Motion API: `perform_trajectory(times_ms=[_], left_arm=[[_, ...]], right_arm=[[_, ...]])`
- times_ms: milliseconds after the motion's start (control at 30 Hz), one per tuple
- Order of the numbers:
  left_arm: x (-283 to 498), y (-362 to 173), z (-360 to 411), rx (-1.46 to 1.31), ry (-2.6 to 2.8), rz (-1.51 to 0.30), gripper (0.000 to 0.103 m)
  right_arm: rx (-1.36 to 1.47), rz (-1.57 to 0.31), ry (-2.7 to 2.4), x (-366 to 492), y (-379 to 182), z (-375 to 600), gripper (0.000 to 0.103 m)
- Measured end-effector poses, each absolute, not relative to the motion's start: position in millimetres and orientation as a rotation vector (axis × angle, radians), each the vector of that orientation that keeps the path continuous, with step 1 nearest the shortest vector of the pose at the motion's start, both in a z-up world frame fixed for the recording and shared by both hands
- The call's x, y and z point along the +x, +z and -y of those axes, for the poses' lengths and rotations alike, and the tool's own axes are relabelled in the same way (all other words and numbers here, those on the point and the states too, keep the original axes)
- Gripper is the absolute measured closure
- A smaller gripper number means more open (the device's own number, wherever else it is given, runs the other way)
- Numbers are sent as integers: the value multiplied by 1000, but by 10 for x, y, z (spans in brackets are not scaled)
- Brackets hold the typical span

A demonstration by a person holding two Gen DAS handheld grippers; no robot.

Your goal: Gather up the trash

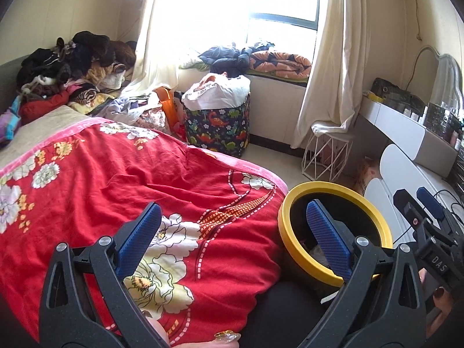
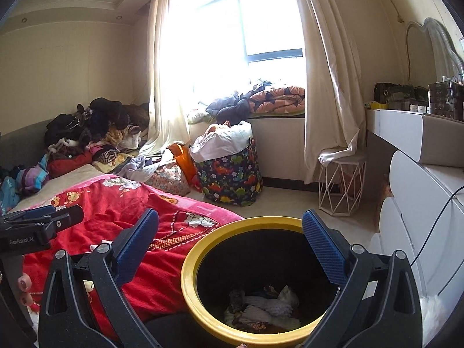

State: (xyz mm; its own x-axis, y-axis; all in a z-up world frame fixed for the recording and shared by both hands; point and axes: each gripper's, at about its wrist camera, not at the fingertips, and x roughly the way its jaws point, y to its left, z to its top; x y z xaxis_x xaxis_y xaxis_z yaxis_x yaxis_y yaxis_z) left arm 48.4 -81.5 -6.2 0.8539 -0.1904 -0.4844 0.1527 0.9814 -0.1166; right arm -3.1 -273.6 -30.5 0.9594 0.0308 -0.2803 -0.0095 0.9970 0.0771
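Hovering over the bin [image 2: 246,275], right tool [image 2: 232,246] spread wide, nothing between its blue pads [image 2: 322,249]. Bin: black inside, yellow rim, standing just beside the bed [image 2: 139,264] with its red floral cover. Crumpled trash [image 2: 266,307] lies at the bin's bottom, white and dark scraps mixed. Left tool [image 1: 235,237] also spread, empty, held over the bed edge with its right pad in front of the bin's mouth. Dinosaur-print basket [image 2: 232,171] stuffed with cloth stands near the window; clothes piled at the bed's far end.
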Motion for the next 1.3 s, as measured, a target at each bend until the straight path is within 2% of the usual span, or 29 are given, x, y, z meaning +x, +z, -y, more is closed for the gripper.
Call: perform_trajectory(times_ms=[1300], left_arm=[[452,-61,787,-94,-161,-503,11]], right_arm=[[61,-272,14,-38,-279,2764,6]])
